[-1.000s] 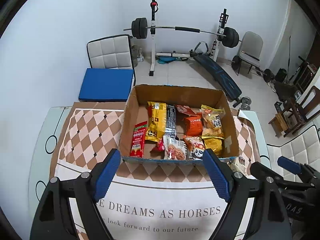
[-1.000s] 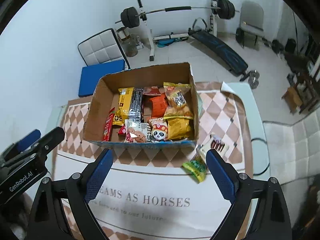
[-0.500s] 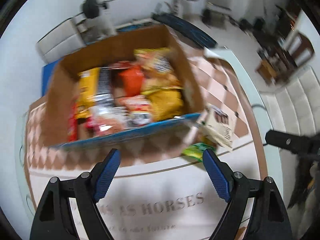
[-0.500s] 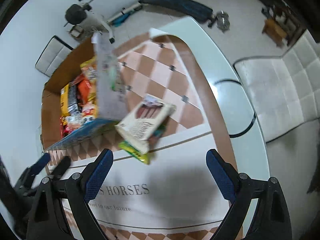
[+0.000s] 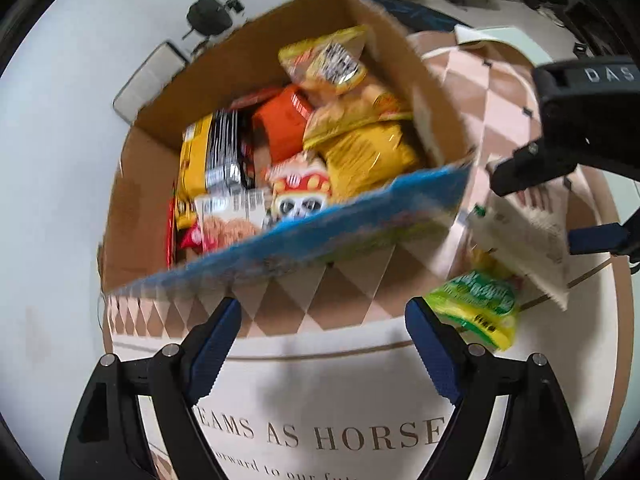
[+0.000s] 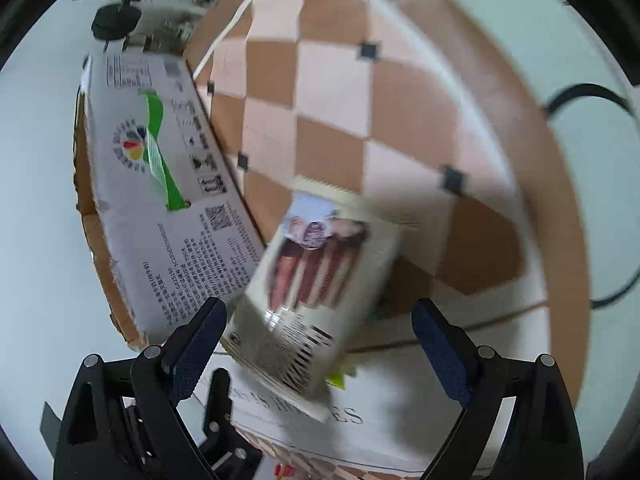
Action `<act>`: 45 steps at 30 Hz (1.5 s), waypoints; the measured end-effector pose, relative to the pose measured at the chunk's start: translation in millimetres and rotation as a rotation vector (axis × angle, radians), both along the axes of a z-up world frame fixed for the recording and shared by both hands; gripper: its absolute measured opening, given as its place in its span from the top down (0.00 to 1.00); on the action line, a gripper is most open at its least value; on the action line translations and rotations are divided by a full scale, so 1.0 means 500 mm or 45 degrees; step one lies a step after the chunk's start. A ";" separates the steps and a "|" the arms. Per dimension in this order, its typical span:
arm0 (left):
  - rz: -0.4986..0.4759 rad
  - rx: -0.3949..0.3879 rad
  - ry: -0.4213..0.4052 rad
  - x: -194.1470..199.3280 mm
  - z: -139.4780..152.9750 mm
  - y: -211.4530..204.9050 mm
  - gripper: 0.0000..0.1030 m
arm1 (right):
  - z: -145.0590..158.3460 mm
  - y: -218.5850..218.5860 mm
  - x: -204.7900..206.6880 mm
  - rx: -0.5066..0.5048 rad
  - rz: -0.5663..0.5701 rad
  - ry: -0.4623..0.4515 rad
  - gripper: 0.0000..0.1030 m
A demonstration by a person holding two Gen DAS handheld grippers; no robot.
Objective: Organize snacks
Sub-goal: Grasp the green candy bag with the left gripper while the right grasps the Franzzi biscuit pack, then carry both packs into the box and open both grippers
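Observation:
An open cardboard box [image 5: 152, 200] with a blue front edge holds several snack packs, among them yellow bags [image 5: 360, 148] and an orange pack [image 5: 282, 124]. By its right front corner a cream pack of sausage sticks [image 5: 524, 236] [image 6: 312, 292] lies partly over a green snack pack [image 5: 476, 304] on the cloth. My left gripper [image 5: 322, 320] hangs open just in front of the box, with nothing between its fingers. My right gripper [image 6: 316, 312] [image 5: 556, 208] is open low over the cream pack, which lies between its pads. The box's white printed side [image 6: 160, 184] stands just left of it.
A checkered brown and pink cloth [image 6: 336, 92] with printed lettering [image 5: 360, 436] covers the white table [image 6: 600, 208]. A black cable loop [image 6: 588, 92] lies on the table's right side. A barbell rack [image 5: 208, 16] and a padded chair [image 5: 148, 76] stand behind the box.
Both grippers have dropped toward the table and rolled. The left one has closed in on the box front. The right one has swung to the box's right corner, over the cream pack.

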State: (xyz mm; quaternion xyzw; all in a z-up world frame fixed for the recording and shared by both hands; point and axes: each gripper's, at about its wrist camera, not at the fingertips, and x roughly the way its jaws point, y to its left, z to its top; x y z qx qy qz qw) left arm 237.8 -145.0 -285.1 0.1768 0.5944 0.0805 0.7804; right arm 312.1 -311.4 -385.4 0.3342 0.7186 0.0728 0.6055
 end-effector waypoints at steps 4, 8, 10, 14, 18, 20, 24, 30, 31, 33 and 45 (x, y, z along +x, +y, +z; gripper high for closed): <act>0.036 -0.005 0.016 -0.010 -0.005 0.014 0.19 | -0.005 0.043 0.001 -0.050 0.113 -0.033 0.43; 0.034 -0.046 0.019 -0.013 -0.001 0.016 0.19 | 0.010 0.036 -0.024 -0.070 0.164 -0.062 0.43; 0.014 -0.087 0.009 -0.009 0.003 0.011 0.19 | 0.020 0.018 -0.046 -0.085 0.186 -0.074 0.43; -0.140 -0.177 0.009 -0.010 0.011 -0.036 0.19 | 0.037 -0.029 -0.103 -0.129 0.224 -0.097 0.43; -0.330 -0.160 0.050 -0.005 -0.008 -0.103 0.19 | 0.022 -0.064 -0.157 -0.197 0.267 -0.063 0.42; -0.414 -0.146 0.079 0.003 -0.023 -0.137 0.19 | 0.006 -0.080 -0.174 -0.206 0.244 -0.031 0.37; -0.523 -0.103 0.164 0.024 -0.061 -0.191 0.19 | 0.006 -0.091 -0.193 -0.214 0.193 -0.039 0.24; -0.596 -0.103 0.272 0.044 -0.117 -0.242 0.22 | 0.016 -0.105 -0.195 -0.277 0.125 -0.056 0.23; -0.596 -0.110 0.276 0.044 -0.121 -0.246 0.34 | 0.012 -0.111 -0.196 -0.296 0.124 -0.053 0.23; -0.547 -0.139 0.298 0.046 -0.127 -0.246 0.41 | 0.010 -0.114 -0.195 -0.343 0.124 -0.057 0.23; 0.008 -0.324 0.407 -0.048 -0.135 -0.050 0.43 | -0.024 -0.062 -0.166 -0.579 0.270 -0.103 0.40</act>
